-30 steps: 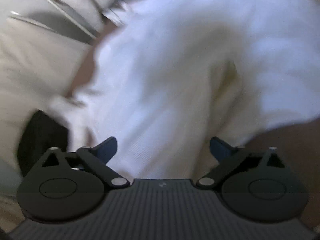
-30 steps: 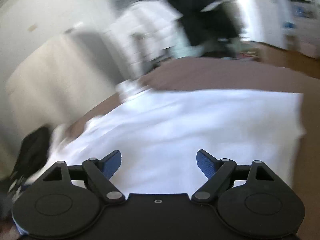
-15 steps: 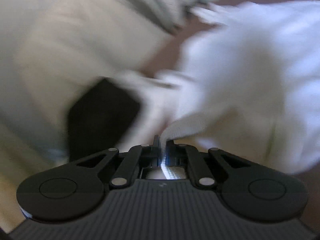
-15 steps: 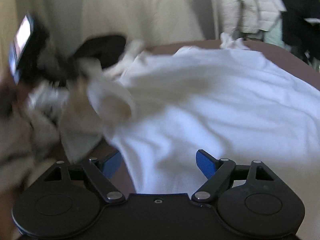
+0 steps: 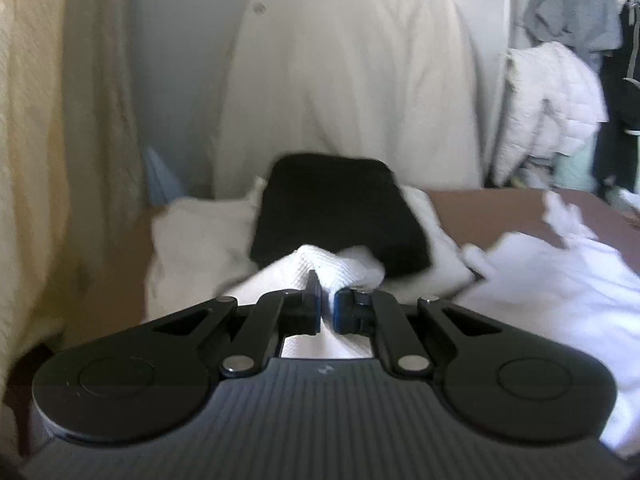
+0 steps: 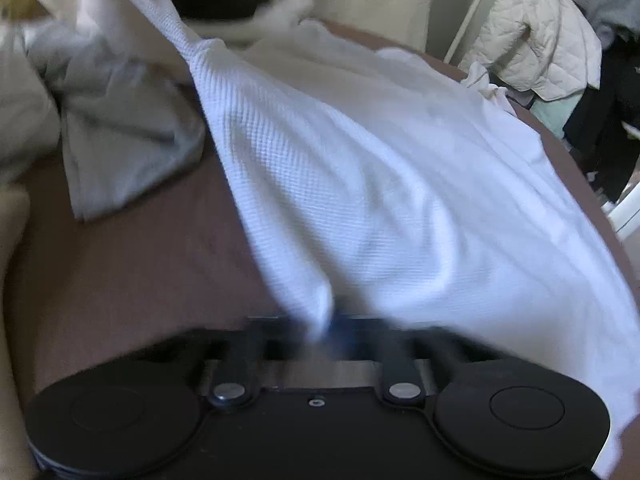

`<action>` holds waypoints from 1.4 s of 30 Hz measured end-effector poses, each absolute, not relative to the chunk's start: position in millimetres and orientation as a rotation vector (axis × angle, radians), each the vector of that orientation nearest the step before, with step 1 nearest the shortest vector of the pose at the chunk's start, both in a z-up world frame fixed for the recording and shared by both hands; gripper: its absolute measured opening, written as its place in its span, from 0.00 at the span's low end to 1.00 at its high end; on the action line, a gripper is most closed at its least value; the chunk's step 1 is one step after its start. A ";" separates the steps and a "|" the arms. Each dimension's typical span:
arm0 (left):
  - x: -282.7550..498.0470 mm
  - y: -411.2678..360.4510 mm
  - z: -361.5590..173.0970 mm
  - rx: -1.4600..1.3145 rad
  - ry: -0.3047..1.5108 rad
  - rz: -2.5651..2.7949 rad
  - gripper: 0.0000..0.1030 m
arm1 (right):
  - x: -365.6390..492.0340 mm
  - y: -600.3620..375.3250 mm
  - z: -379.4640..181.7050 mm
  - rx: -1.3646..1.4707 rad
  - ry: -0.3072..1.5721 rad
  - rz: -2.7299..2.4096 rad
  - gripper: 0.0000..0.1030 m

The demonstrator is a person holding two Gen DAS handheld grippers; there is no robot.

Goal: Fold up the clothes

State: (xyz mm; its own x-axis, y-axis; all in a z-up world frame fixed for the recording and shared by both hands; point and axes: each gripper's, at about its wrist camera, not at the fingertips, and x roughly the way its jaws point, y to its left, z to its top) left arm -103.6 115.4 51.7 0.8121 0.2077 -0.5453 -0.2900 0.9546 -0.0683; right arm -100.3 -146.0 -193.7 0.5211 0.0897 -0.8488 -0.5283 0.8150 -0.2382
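A white waffle-knit garment (image 6: 360, 168) lies spread over the brown table (image 6: 132, 264). My left gripper (image 5: 327, 308) is shut on a bunched corner of the white garment (image 5: 336, 268) and holds it lifted. In the right wrist view the cloth stretches taut from its raised far-left corner down to my right gripper (image 6: 326, 324), which is shut on its near edge. The right fingers are blurred.
A folded black garment (image 5: 340, 212) lies on white clothes (image 5: 200, 236) at the table's far end, before a cream-covered chair (image 5: 352, 80). A grey garment (image 6: 120, 136) lies crumpled at left. Jackets (image 6: 536, 36) hang at the right. A curtain (image 5: 40, 140) hangs at left.
My left gripper shut on the garment's corner and lifted it. My right gripper went from open to shut on the near edge, and the cloth now hangs stretched between them.
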 end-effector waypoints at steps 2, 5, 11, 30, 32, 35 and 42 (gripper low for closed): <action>-118.1 122.5 45.4 -0.243 0.604 0.216 0.10 | -108.2 -143.9 -191.7 -0.562 0.987 0.395 0.07; -125.2 136.6 31.0 -0.428 0.697 0.158 0.44 | -120.2 -140.5 -189.4 -0.627 1.026 0.413 0.08; -128.7 157.0 28.5 -0.543 0.694 0.119 0.51 | -130.1 -127.3 -177.8 -0.730 1.112 0.502 0.24; 127.9 23.0 47.5 -0.285 0.901 -0.034 0.72 | 25.0 -151.3 99.9 -0.639 1.117 0.270 0.59; 144.8 14.9 28.1 -0.272 0.937 -0.067 0.72 | 63.2 -181.8 102.9 -0.440 1.125 0.189 0.59; 172.2 14.6 1.5 -0.234 0.945 -0.077 0.72 | 103.3 -215.1 84.8 -0.284 1.110 0.093 0.59; 200.5 40.8 -82.0 -0.354 0.969 -0.069 0.72 | 179.8 -254.0 21.4 -0.074 1.087 0.144 0.59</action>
